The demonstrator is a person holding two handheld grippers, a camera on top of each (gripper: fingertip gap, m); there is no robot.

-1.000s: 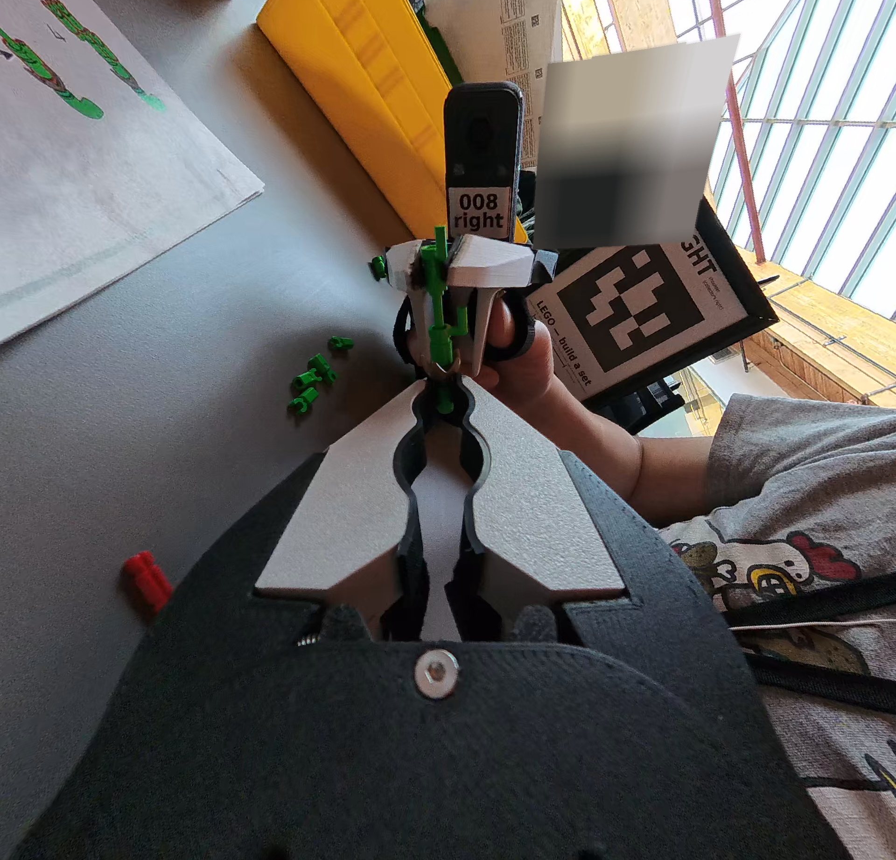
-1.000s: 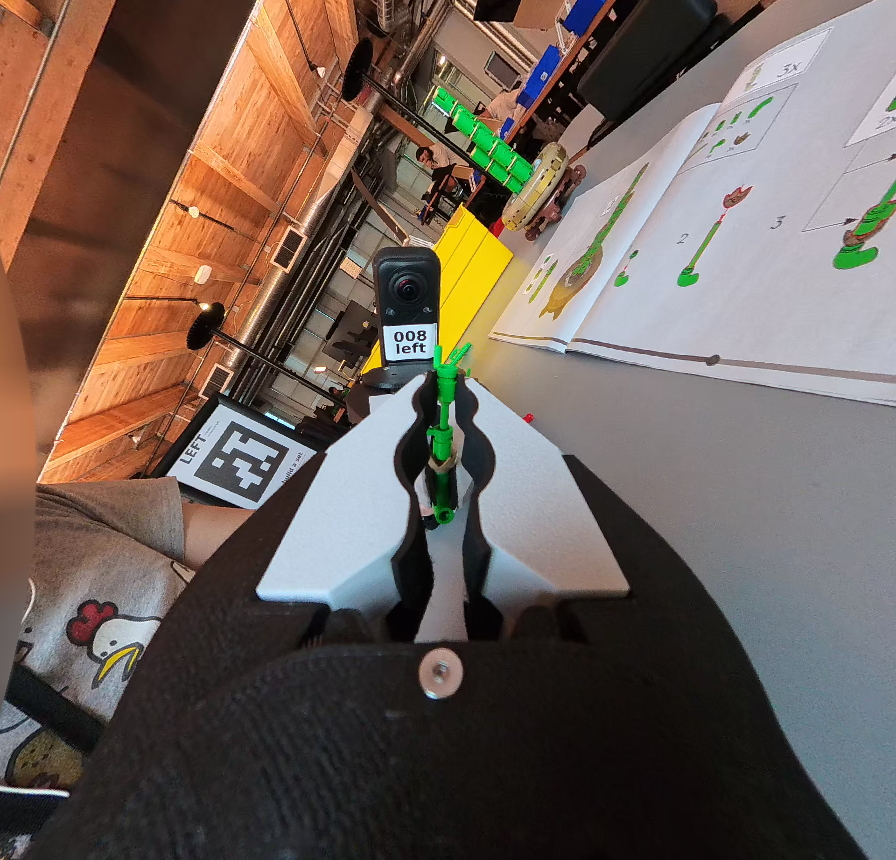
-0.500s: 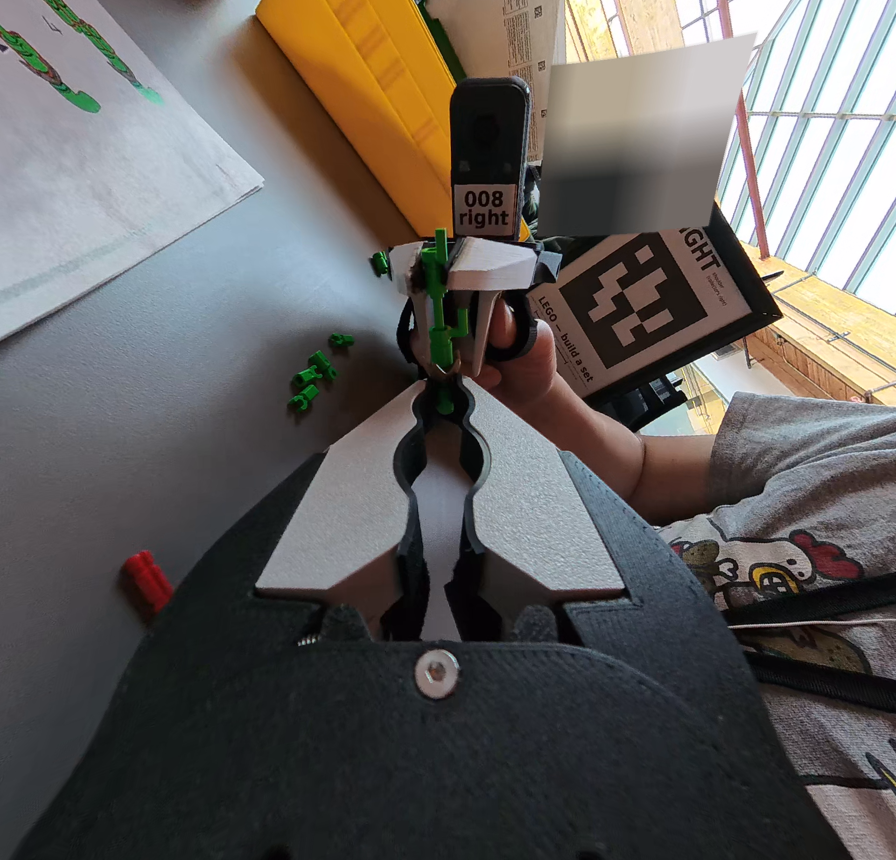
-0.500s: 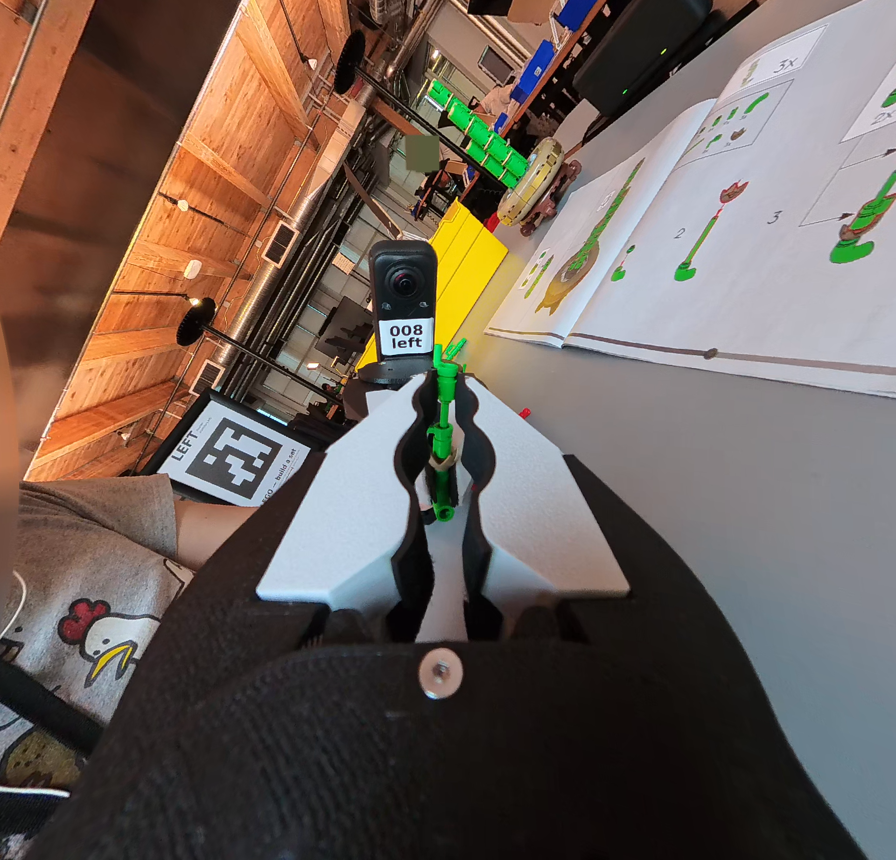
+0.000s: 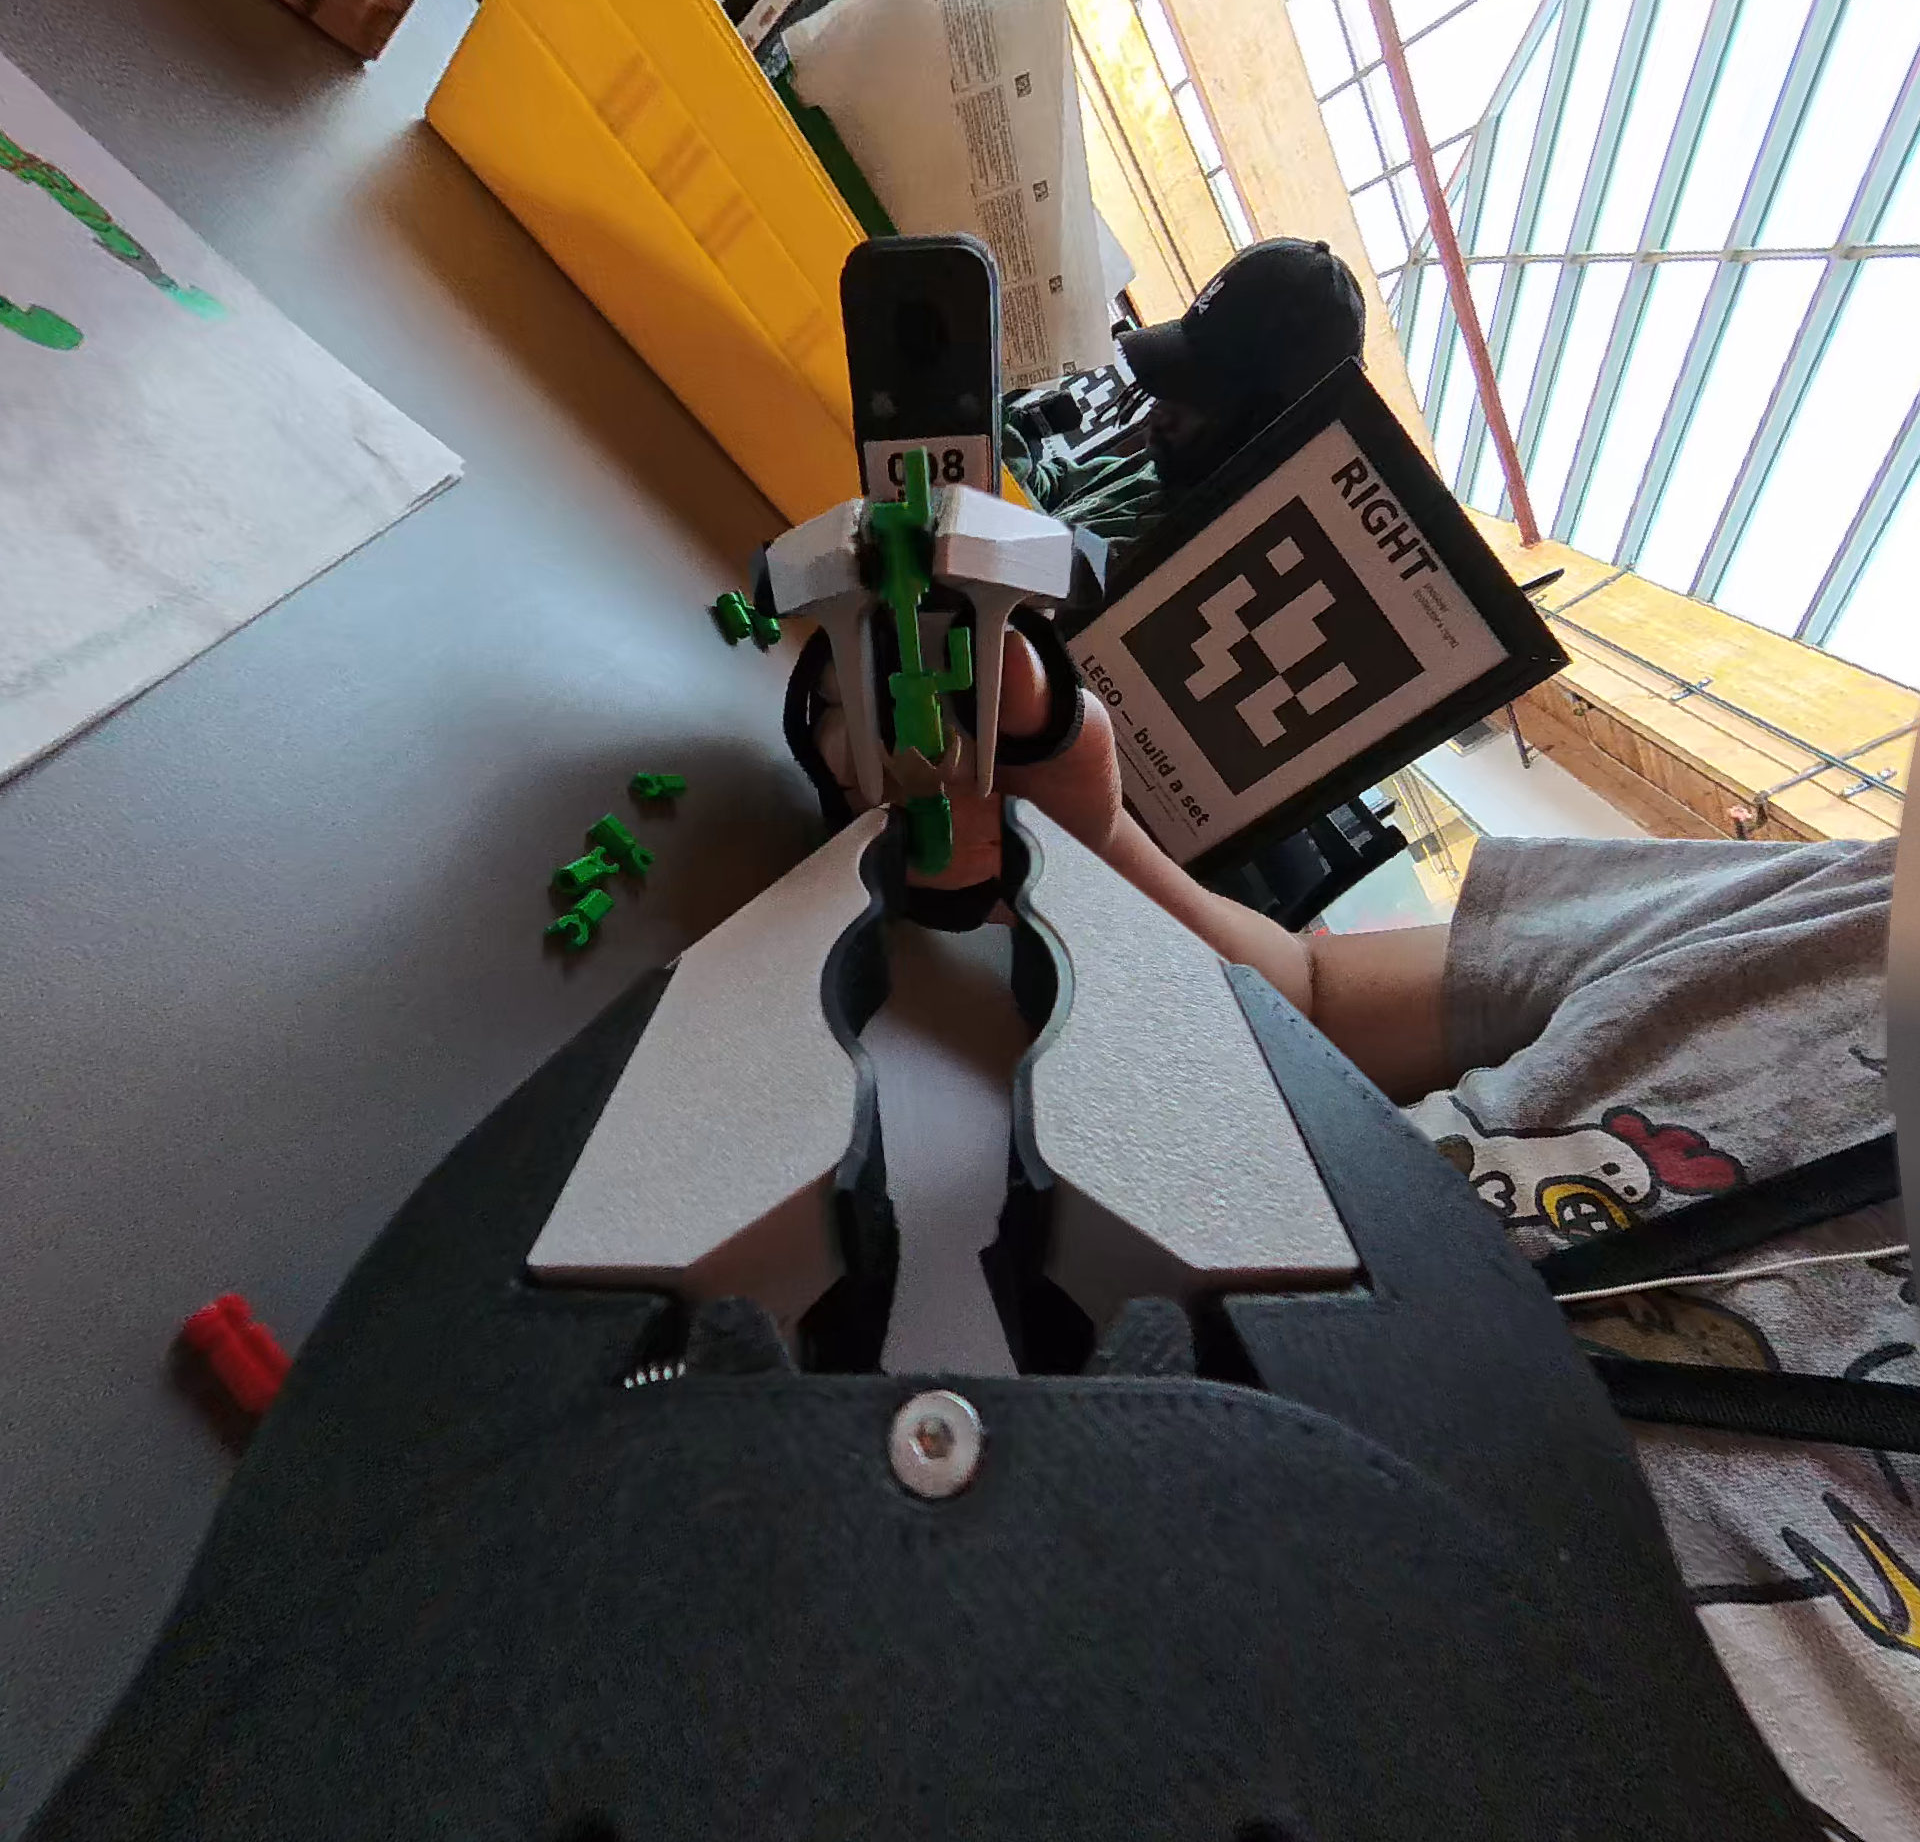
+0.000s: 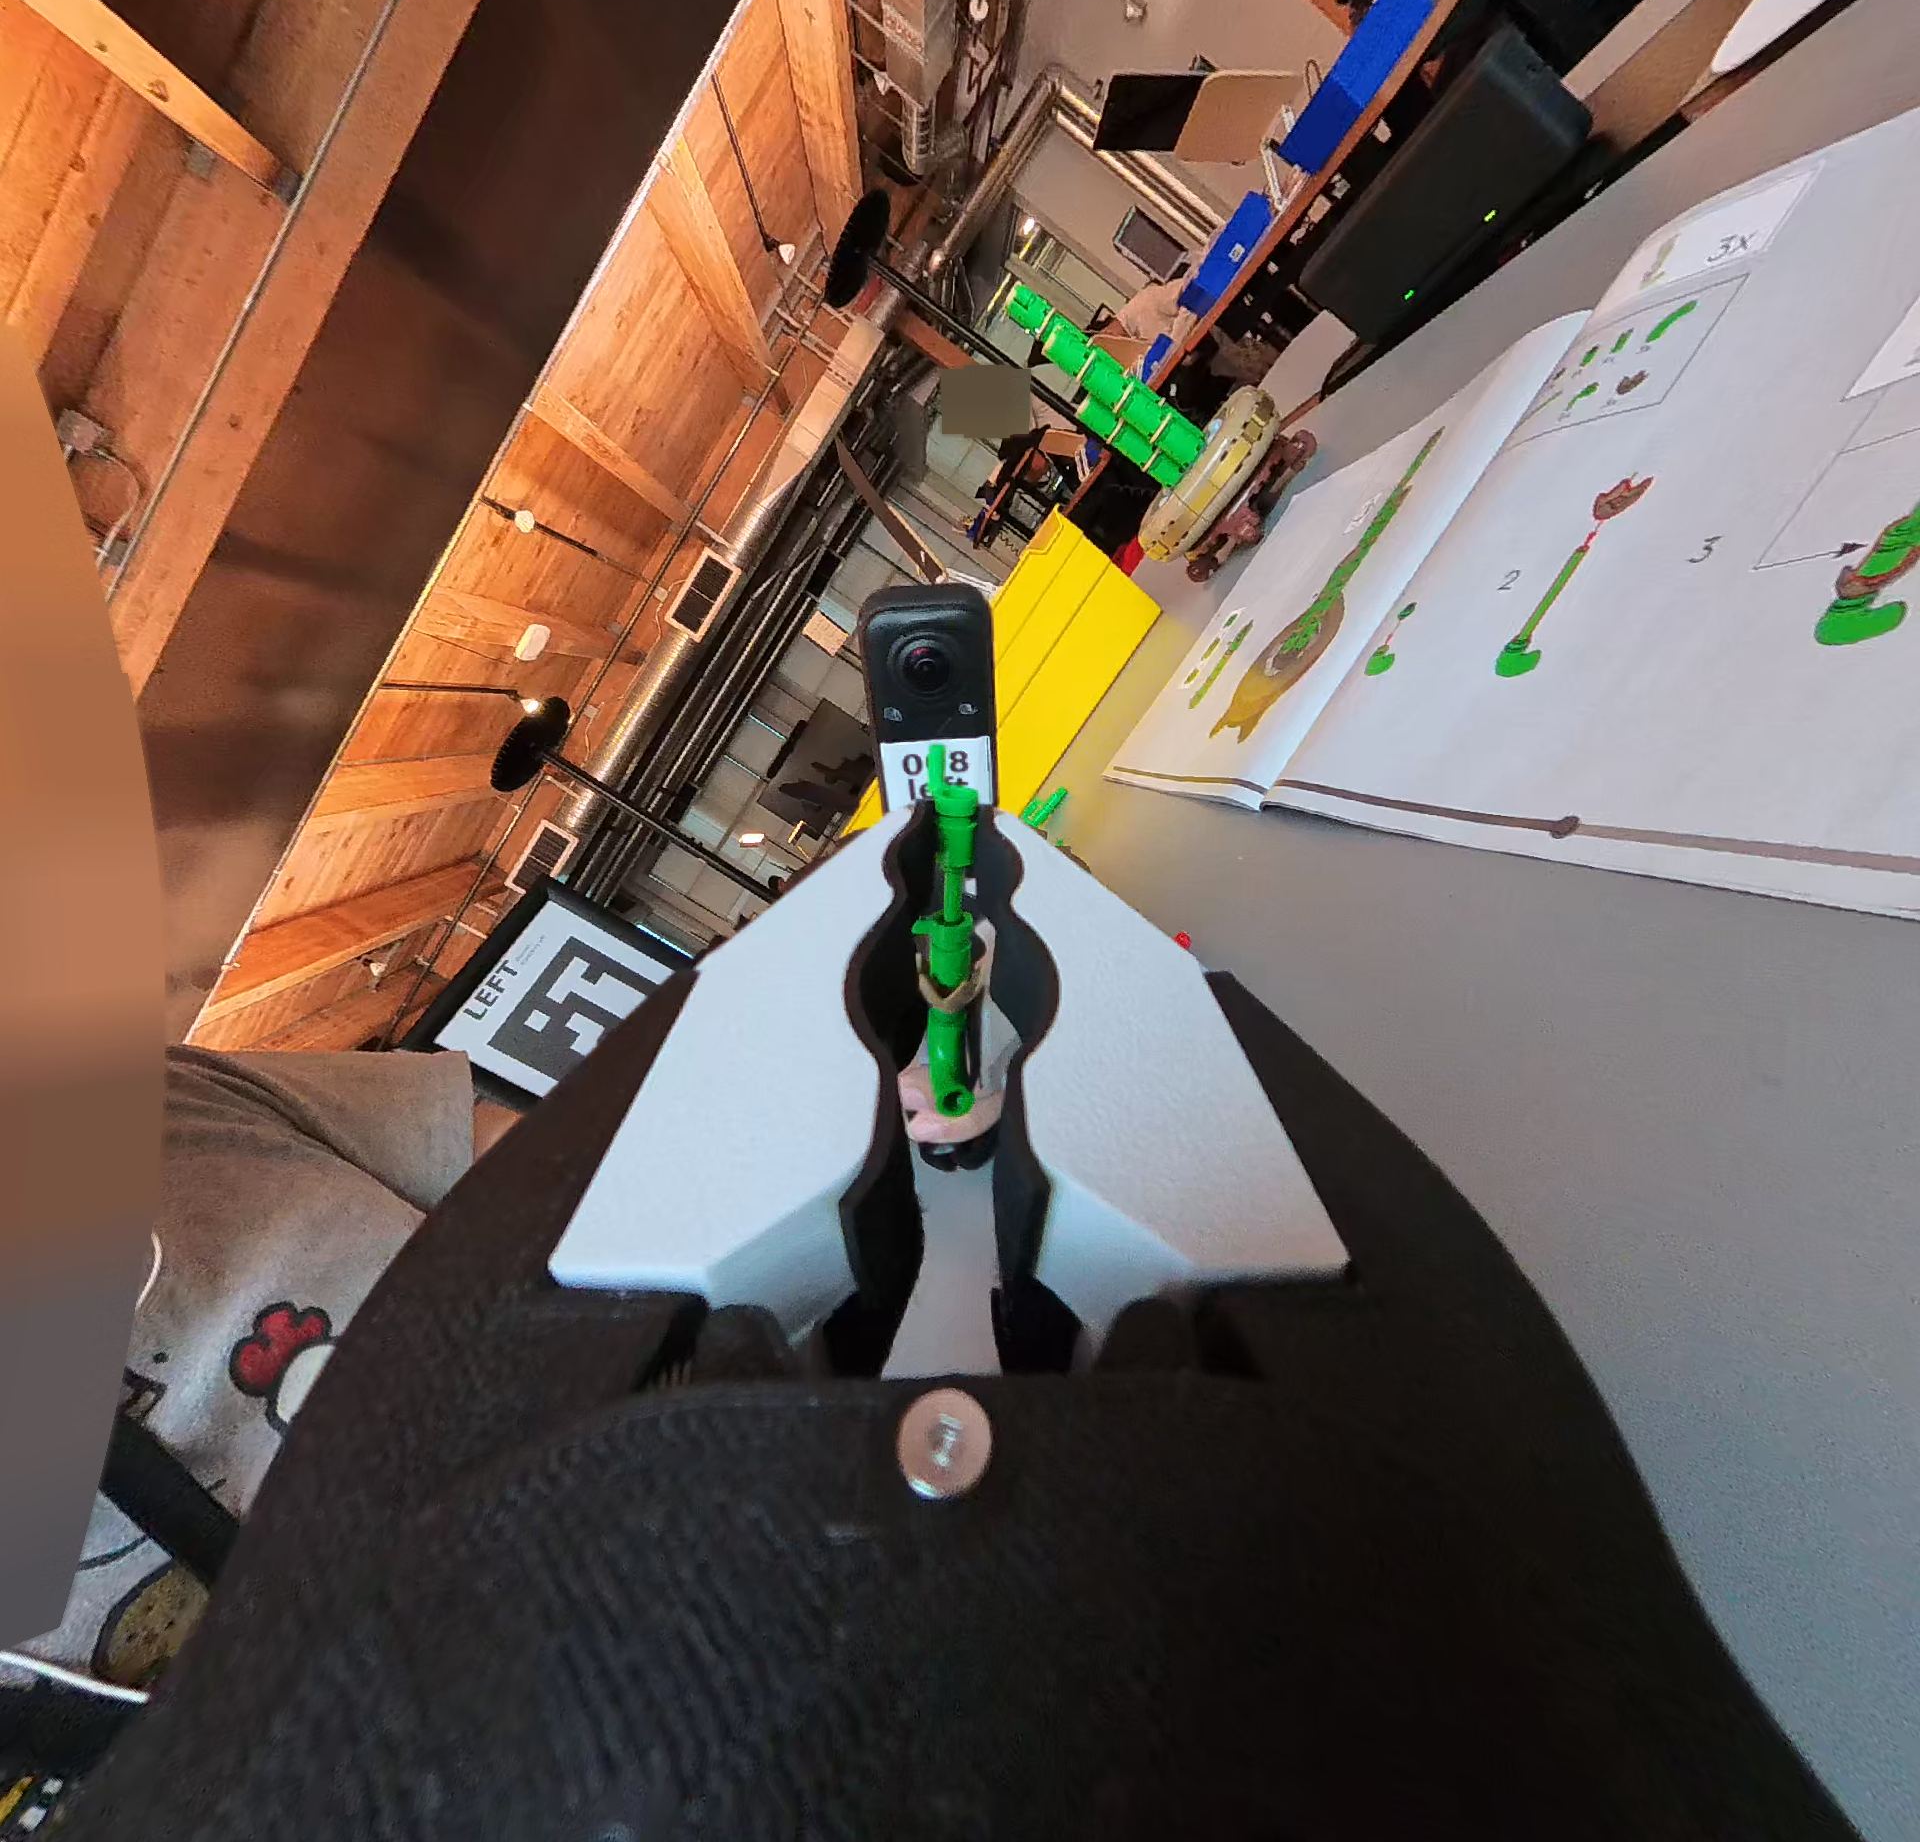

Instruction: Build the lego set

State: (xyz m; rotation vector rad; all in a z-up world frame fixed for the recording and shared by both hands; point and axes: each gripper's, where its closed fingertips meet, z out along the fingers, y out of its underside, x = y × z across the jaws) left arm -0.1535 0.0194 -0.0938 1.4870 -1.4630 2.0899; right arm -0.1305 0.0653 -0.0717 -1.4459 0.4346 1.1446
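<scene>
Clearance first: we see bare grey table (image 5: pixel 312 961) to the left of the stem (image 5: pixel 909 649), wide enough for either tool to move. The booklet (image 5: pixel 156 462) lies open well to the left of the stem, its corner pointing towards it. The yellow bin (image 5: pixel 644 161) stands beyond the stem, with its long edge running close behind. Four loose green clips (image 5: pixel 597 862) lie on the table near the stem's lower left. One more clip (image 5: pixel 746 618) lies just left of the stem, and a red piece (image 5: pixel 234 1351) lies well apart, nearer us.

The stem is a thin bright-green rod of stacked parts with short side branches. A tan collar (image 6: pixel 943 987) sits partway along it, and a hooked green end points towards the left gripper (image 5: pixel 948 826). We see the stem held clear of the table.

The right gripper (image 5: pixel 902 545) faces the left one nose to nose and pinches the stem's upper part between its pale fingers. A hand (image 5: pixel 1049 753) grips it from behind, beside a black-framed marker board (image 5: pixel 1299 629). The left gripper's fingers are spread. The stem's lower end lies in the gap at their tips, with room to its right; we cannot tell whether it touches the other finger.
</scene>
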